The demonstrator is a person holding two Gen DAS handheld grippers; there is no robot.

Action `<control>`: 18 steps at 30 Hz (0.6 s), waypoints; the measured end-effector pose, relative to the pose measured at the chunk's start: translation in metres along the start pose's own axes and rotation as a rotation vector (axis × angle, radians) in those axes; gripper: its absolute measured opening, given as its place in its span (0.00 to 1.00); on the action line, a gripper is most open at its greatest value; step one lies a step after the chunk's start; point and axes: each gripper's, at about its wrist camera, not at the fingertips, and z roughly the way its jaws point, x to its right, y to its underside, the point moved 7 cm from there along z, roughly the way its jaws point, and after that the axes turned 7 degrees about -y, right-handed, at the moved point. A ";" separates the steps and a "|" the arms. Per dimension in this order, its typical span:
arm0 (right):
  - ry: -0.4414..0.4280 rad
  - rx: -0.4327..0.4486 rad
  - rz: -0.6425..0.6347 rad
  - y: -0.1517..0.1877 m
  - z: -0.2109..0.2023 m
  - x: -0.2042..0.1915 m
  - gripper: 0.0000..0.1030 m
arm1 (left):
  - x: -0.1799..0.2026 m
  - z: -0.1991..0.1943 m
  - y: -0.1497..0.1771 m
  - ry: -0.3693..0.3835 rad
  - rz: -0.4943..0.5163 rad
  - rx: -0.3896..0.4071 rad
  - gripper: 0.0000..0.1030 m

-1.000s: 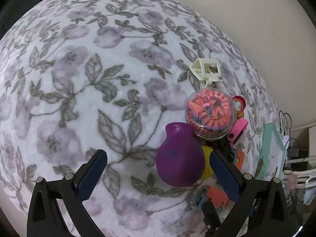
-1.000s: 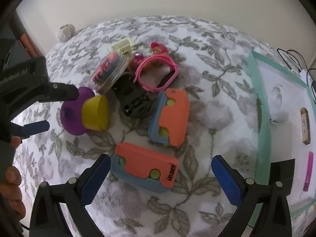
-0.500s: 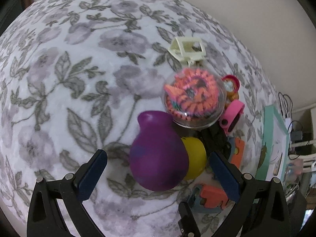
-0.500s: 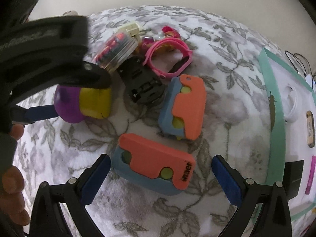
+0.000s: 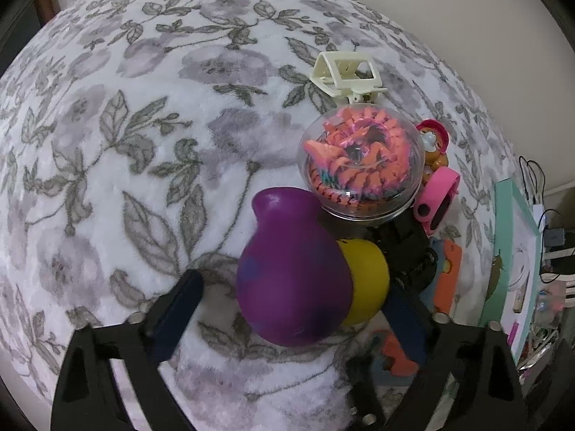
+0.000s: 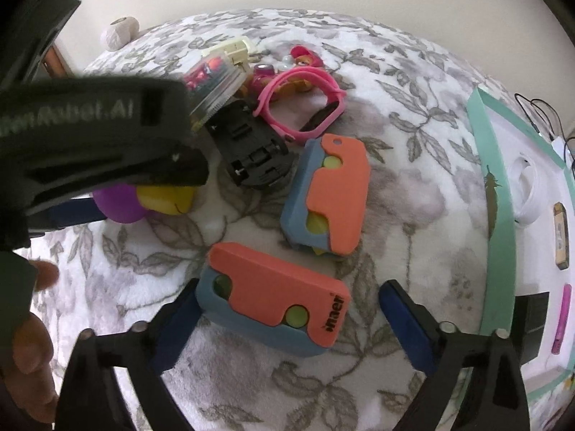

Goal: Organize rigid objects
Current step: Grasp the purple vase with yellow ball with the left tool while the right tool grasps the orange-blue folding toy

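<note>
A purple-and-yellow toy (image 5: 287, 280) lies on the floral blanket between the jaws of my left gripper (image 5: 291, 294), which are closing. A gap still shows at the left pad; the right pad is beside the yellow end. In the right wrist view, an orange-and-blue case (image 6: 276, 294) lies between the closing jaws of my right gripper (image 6: 291, 296). The left pad is close to the case's end and the right pad stands apart from it. A second orange-and-blue case (image 6: 330, 194) lies just beyond.
Behind the purple toy are a clear dome with an orange toy (image 5: 359, 165), a cream hair clip (image 5: 345, 75), a pink band (image 6: 302, 104) and a black plastic piece (image 6: 251, 154). A teal-rimmed tray (image 6: 496, 215) is at the right. A person's hand (image 6: 28, 323) holds the left gripper.
The left gripper has come over the purple toy and its jaws have narrowed. The right gripper has sunk toward the near case, jaws narrower. The left gripper's body now fills the right view's left side.
</note>
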 end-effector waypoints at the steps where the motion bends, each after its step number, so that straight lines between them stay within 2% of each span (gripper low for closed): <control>1: 0.001 0.000 0.003 0.000 -0.001 0.001 0.86 | 0.000 -0.002 0.000 0.008 0.004 0.002 0.87; 4: 0.004 -0.001 0.009 -0.002 -0.004 0.007 0.79 | 0.003 -0.008 0.002 0.035 0.013 0.010 0.73; 5: 0.006 -0.002 0.010 -0.002 -0.005 0.010 0.77 | 0.004 -0.008 0.003 0.032 0.017 0.009 0.72; 6: 0.008 -0.003 0.011 -0.003 -0.005 0.012 0.74 | 0.005 -0.009 0.004 0.024 0.026 0.012 0.72; 18: -0.020 -0.016 0.017 0.003 -0.016 0.023 0.74 | -0.007 -0.015 0.007 0.000 -0.007 0.009 0.71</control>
